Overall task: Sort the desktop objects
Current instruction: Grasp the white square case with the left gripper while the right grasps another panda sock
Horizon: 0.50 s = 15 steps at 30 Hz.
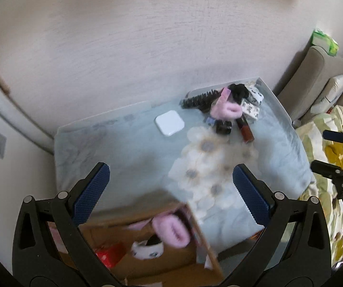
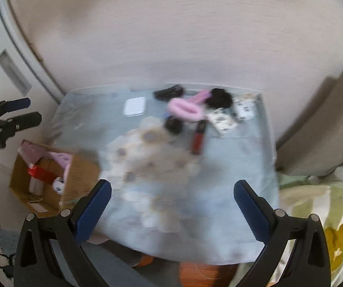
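Left wrist view looks down into the open brown cardboard box [image 1: 147,246]; the right wrist view shows it only from the side, off the table's left edge.

Both the left gripper [image 1: 171,191] and the right gripper [image 2: 172,205] hang above the pale blue glass-topped table [image 1: 123,153] with their blue-padded tongs spread wide and nothing between them. Inside the box lie a fluffy pink hair scrunchie [image 1: 171,229], a white patterned roll [image 1: 147,251] and a red packet [image 1: 107,256]. Clustered at the table's far right corner are a second fluffy pink scrunchie [image 1: 225,111], a black bristle hairbrush [image 1: 197,99], a black hair tie [image 1: 239,92], a dark red lip-gloss tube [image 2: 198,138] and small white patterned boxes [image 2: 221,119]. A flat white square case [image 1: 169,122] sits apart, toward the far edge. Blur hides finer detail in the right wrist view.
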{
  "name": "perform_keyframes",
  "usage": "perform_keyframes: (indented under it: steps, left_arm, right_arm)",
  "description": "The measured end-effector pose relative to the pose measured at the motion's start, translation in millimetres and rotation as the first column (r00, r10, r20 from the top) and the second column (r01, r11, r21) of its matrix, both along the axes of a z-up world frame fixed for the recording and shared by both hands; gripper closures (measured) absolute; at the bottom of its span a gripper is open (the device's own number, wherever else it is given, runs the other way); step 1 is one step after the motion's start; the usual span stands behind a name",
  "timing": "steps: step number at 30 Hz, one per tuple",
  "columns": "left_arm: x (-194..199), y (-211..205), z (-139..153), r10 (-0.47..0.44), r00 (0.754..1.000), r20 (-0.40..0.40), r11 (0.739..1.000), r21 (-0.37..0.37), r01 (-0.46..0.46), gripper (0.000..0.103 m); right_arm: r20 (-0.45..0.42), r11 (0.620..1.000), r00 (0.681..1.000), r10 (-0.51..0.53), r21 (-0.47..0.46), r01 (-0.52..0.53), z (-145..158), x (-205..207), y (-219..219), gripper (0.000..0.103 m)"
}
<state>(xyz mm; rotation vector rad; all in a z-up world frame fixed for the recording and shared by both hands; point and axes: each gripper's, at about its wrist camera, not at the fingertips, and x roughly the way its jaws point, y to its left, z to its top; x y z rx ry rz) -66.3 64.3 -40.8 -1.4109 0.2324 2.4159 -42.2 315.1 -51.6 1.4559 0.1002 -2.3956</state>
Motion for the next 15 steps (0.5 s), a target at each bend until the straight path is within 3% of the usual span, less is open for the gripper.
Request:
perform_keyframes:
  steps: [7, 13, 15]
  left_arm:
    - [-57.2, 41.6, -39.0, 0.086, 0.993, 0.085, 0.996, -0.033, -0.083, 0.000]
    - [-103.4, 66.6, -97.6, 0.199, 0.963, 0.179, 0.977, -0.112, -0.181, 0.000]
    - [-118.7, 72.0, -119.1, 0.234, 0.949, 0.212, 0.970, -0.123, -0.211, 0.000]
  right_arm:
    - [0.030, 1.000, 0.999, -0.019, -0.006, 0.019, -15.9, -53.3, 43.9, 0.001]
    - [0.085, 1.000, 0.996, 0.021, -0.014, -0.020, -51.0, -115.4, 67.7, 0.001]
    - [0.101, 0.999, 0.994, 0.043, -0.018, -0.042, -63.1, -137.1, 72.2, 0.006]
